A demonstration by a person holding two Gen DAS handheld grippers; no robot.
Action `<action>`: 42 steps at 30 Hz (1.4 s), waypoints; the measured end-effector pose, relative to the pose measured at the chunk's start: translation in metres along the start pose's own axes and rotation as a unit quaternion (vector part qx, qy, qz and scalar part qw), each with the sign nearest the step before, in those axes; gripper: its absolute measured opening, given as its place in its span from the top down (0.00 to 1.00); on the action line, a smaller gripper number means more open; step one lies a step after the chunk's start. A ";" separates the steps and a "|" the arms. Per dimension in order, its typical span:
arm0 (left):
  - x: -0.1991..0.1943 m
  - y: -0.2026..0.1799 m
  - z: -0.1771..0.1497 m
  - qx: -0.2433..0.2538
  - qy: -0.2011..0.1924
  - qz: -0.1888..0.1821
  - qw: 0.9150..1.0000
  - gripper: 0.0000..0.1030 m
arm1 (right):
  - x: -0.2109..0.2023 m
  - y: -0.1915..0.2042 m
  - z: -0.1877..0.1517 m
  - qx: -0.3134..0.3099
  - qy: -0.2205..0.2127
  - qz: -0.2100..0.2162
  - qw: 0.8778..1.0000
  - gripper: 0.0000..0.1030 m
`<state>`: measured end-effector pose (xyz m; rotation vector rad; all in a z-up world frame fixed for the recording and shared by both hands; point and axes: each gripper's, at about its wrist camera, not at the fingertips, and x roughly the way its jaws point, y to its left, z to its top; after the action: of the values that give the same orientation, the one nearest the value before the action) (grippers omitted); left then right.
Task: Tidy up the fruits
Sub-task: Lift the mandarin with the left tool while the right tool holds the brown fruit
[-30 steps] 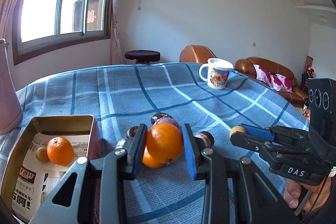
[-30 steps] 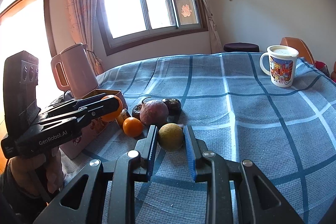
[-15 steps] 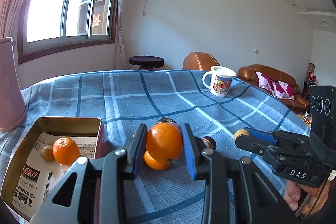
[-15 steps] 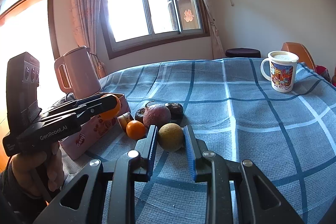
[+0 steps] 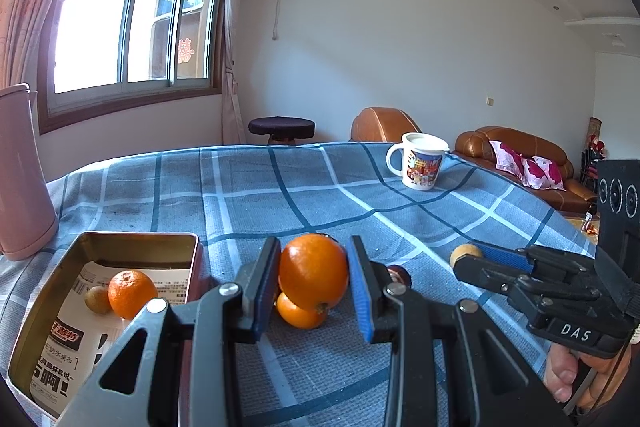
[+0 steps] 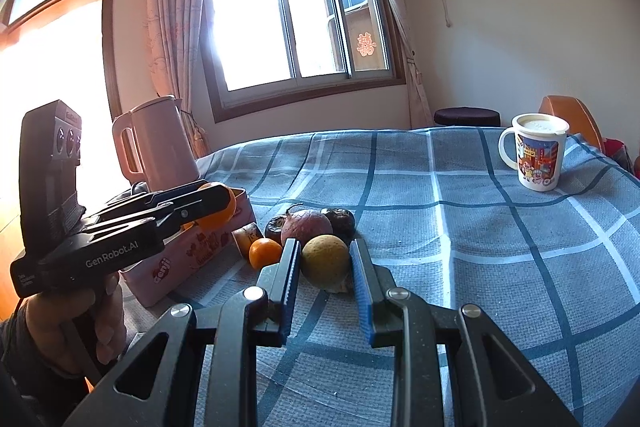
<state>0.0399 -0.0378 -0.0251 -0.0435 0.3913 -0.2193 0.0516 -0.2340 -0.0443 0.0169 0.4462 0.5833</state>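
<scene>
My left gripper [image 5: 314, 281] is shut on a large orange [image 5: 313, 271] and holds it above the blue checked tablecloth. To its left stands an open metal tin [image 5: 132, 243] lined with newspaper, holding a small orange [image 5: 132, 293] and a small brown fruit [image 5: 97, 300]. My right gripper [image 6: 325, 267] is shut on a yellow-brown round fruit [image 6: 325, 261] and holds it just above the cloth. Behind it lie a small orange [image 6: 265, 253], a reddish fruit [image 6: 306, 227] and two dark fruits [image 6: 339, 219].
A pink kettle [image 6: 160, 143] stands behind the tin at the left. A white cartoon mug [image 6: 538, 153] stands at the far right of the table. A stool and brown leather sofas [image 5: 516, 155] lie beyond the table.
Both grippers have risen a little with their fruits. The left gripper with the orange has shifted slightly toward the tin side.
</scene>
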 end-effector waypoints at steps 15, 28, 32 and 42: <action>-0.006 -0.002 0.000 0.006 -0.016 0.009 1.000 0.66 | -0.009 0.004 0.000 -0.014 -0.027 0.004 1.000 0.74; -0.014 -0.007 -0.002 0.018 -0.037 0.024 0.999 0.66 | -0.014 0.007 -0.002 -0.023 -0.044 0.005 0.999 0.74; -0.018 -0.010 -0.003 0.025 -0.045 0.031 0.998 0.66 | -0.016 0.007 -0.002 -0.024 -0.049 0.003 0.999 0.74; -0.023 -0.004 -0.003 0.020 -0.046 0.037 0.998 0.66 | -0.025 0.012 -0.003 -0.036 -0.074 -0.002 0.997 0.74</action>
<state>0.0170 -0.0369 -0.0192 -0.0002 0.2959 -0.1514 0.0256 -0.2374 -0.0354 -0.0088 0.2808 0.5892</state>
